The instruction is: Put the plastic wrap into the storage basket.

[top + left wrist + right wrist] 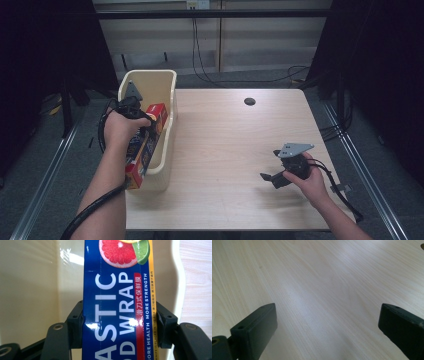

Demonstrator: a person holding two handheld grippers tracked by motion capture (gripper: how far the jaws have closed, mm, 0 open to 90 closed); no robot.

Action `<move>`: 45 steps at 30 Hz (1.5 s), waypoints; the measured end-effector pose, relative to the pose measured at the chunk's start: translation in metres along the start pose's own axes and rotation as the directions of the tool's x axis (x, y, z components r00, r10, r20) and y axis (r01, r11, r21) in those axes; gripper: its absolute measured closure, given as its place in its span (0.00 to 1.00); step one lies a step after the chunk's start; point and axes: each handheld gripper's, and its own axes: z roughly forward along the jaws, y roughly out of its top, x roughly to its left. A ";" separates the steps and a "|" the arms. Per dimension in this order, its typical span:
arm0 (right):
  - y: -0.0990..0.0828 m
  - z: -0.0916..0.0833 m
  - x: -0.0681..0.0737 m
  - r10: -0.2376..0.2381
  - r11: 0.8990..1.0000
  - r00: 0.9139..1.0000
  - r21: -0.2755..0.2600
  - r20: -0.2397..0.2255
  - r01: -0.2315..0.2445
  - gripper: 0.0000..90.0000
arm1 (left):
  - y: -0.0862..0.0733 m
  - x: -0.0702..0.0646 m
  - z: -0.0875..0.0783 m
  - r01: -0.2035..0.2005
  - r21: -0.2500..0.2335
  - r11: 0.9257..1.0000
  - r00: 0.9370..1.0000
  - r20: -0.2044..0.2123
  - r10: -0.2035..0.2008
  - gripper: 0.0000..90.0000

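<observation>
Left gripper view has the left gripper [120, 322] pinching a long blue cardboard plastic-wrap box [117, 302] inside the cream plastic bin [165, 90]; well right of that bin, the right gripper [327, 332] hovers spread above the pale wooden table [225, 150]

A round dark hole [249, 101] marks the wooden table [235, 150]; cables [235, 77] trail behind it.

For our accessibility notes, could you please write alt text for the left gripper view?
The left tool grips a blue plastic wrap box on both sides, over a cream bin, with pale wooden table at right.
</observation>
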 end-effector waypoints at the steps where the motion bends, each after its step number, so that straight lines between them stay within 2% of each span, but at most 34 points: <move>1: 0.000 0.000 0.000 -0.002 1.000 1.000 0.002 -0.005 0.002 0.02 | 0.000 0.000 0.001 0.000 0.002 1.000 1.000 -0.002 0.000 0.45; 4: 0.000 0.000 -0.001 -0.001 1.000 1.000 0.000 -0.002 0.001 0.02 | 0.000 0.001 0.002 -0.003 0.012 1.000 1.000 0.002 0.003 0.44; 5: 0.000 0.000 -0.001 -0.001 1.000 1.000 0.001 -0.003 0.001 0.02 | 0.000 0.000 0.004 0.012 0.009 1.000 1.000 0.000 -0.012 0.44; 10: 0.000 0.000 -0.001 -0.001 1.000 1.000 0.001 -0.002 0.001 0.02 | 0.000 0.003 0.006 0.013 0.021 1.000 1.000 0.008 -0.014 0.44; 12: 0.000 0.000 -0.001 -0.002 1.000 1.000 0.003 -0.003 0.002 0.02 | -0.001 0.002 0.008 0.029 0.017 0.999 1.000 0.008 -0.029 0.44; 14: 0.000 0.000 -0.001 -0.002 1.000 1.000 0.003 -0.003 0.002 0.02 | -0.001 0.003 0.009 0.031 0.034 0.999 0.999 0.018 -0.031 0.44; 16: -0.001 0.000 -0.001 -0.002 1.000 1.000 0.005 -0.006 0.002 0.02 | -0.001 0.003 0.011 0.037 0.028 0.999 0.999 0.010 -0.037 0.44; 20: -0.001 0.000 -0.001 -0.006 1.000 1.000 0.004 -0.008 0.006 0.02 | 0.000 0.005 0.006 0.019 0.017 1.000 1.000 0.013 -0.019 0.43; 21: -0.002 0.000 0.000 -0.003 1.000 1.000 0.008 0.000 0.003 0.02 | 0.001 0.004 0.004 0.027 0.016 1.000 0.999 0.031 -0.027 0.42; 22: -0.002 -0.001 0.000 0.000 1.000 1.000 0.011 0.001 0.000 0.02 | 0.001 0.004 0.001 0.024 0.003 1.000 0.999 0.035 -0.024 0.42; 23: -0.002 -0.001 -0.001 -0.004 1.000 1.000 0.006 -0.004 0.004 0.02 | 0.001 0.002 -0.004 0.037 -0.039 0.999 0.999 0.036 -0.035 0.41; 25: -0.001 -0.001 0.000 0.002 1.000 1.000 0.002 -0.001 -0.002 0.02 | 0.002 0.001 -0.010 0.032 -0.038 0.999 0.999 0.041 -0.030 0.40; 27: -0.001 -0.001 0.000 -0.001 1.000 1.000 0.006 -0.004 0.001 0.02 | 0.003 -0.001 -0.018 0.031 -0.062 0.998 0.998 0.054 -0.027 0.40; 28: -0.001 -0.001 0.000 0.000 1.000 1.000 0.008 -0.001 0.000 0.02 | 0.003 -0.003 -0.024 0.029 -0.072 0.997 0.995 0.100 -0.022 0.39; 29: -0.001 -0.001 0.000 -0.004 1.000 1.000 0.007 0.000 0.004 0.02 | 0.004 -0.006 -0.026 0.036 -0.080 0.996 0.994 0.110 -0.027 0.38; 31: -0.001 -0.001 0.000 -0.003 1.000 1.000 0.007 -0.001 0.003 0.02 | 0.003 -0.010 -0.028 0.034 -0.092 0.995 0.994 0.109 -0.024 0.37; 32: -0.001 -0.001 0.000 -0.003 1.000 1.000 0.006 -0.003 0.003 0.02 | 0.004 -0.014 -0.031 0.010 -0.095 0.995 0.994 0.113 0.001 0.37; 40: -0.001 -0.003 0.000 -0.002 1.000 1.000 0.001 0.001 0.002 0.02 | 0.006 -0.030 -0.033 -0.022 -0.122 0.992 0.987 0.157 0.041 0.34; 45: -0.001 -0.003 0.000 -0.003 1.000 1.000 0.000 0.000 0.003 0.02 | 0.006 -0.041 -0.032 -0.027 -0.170 0.985 0.979 0.194 0.061 0.33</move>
